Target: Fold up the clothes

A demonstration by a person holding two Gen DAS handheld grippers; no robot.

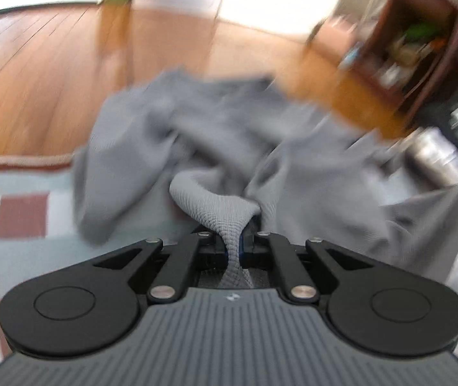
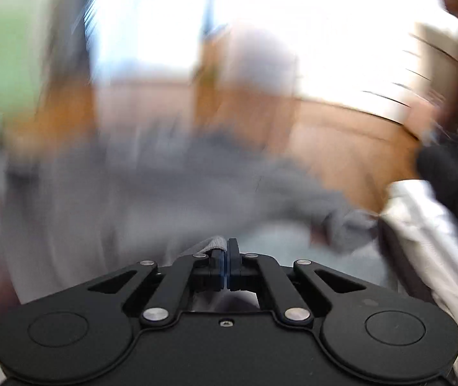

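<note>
A grey knitted garment [image 1: 196, 135] lies rumpled, partly on a rug and partly on the wooden floor. My left gripper [image 1: 233, 241] is shut on a twisted strand of it, which runs up between the fingers and back over the body. In the heavily blurred right wrist view the garment [image 2: 164, 193] is a grey smear ahead. My right gripper [image 2: 228, 247] has its jaws pressed together. A small grey fold [image 2: 211, 243] shows sharp at the left fingertip, seemingly pinched at the tips.
A patterned rug [image 1: 20, 212] with a red square covers the near floor, with wooden boards [image 1: 36, 64] beyond it. A dark wooden shelf unit [image 1: 415, 41] holding small items stands at the upper right. A silvery-white sleeve [image 2: 421, 225] is at the right.
</note>
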